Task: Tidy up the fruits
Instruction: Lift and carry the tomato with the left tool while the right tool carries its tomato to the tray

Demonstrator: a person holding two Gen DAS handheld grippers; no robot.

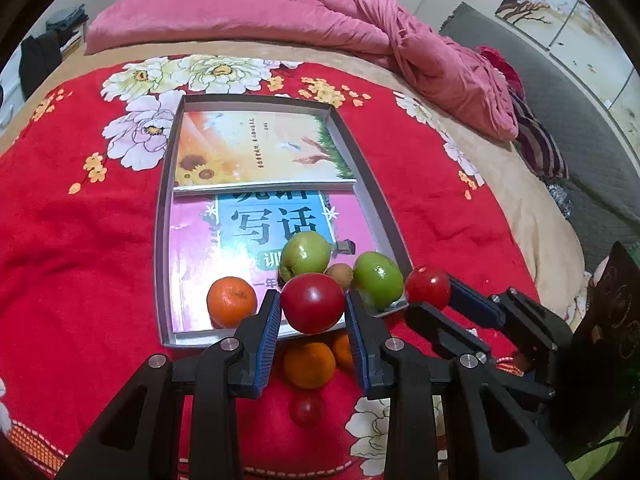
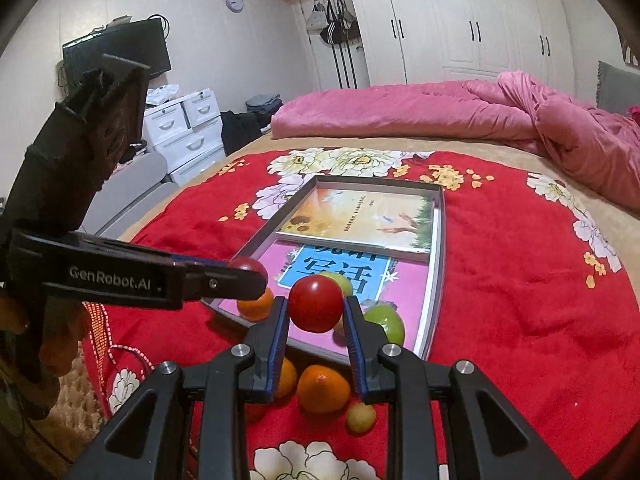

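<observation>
Red floral bedding fills the background, and both grippers are loaded: the left gripper point(image 1: 313, 311) is clamped on a red tomato point(image 1: 313, 307), and the right gripper point(image 2: 316, 312) pinches its own red fruit point(image 2: 316, 307). Dead ahead at twelve o'clock sits the shallow box point(image 1: 163, 240), long axis running away from the jaws, its near end already holding two green apples and an orange. My read: the left hand is closer, just over the near rim.

A home bedroom; bed point(image 2: 400, 148) with pink duvet point(image 2: 440, 112); white wardrobes point(image 2: 480, 20).
</observation>
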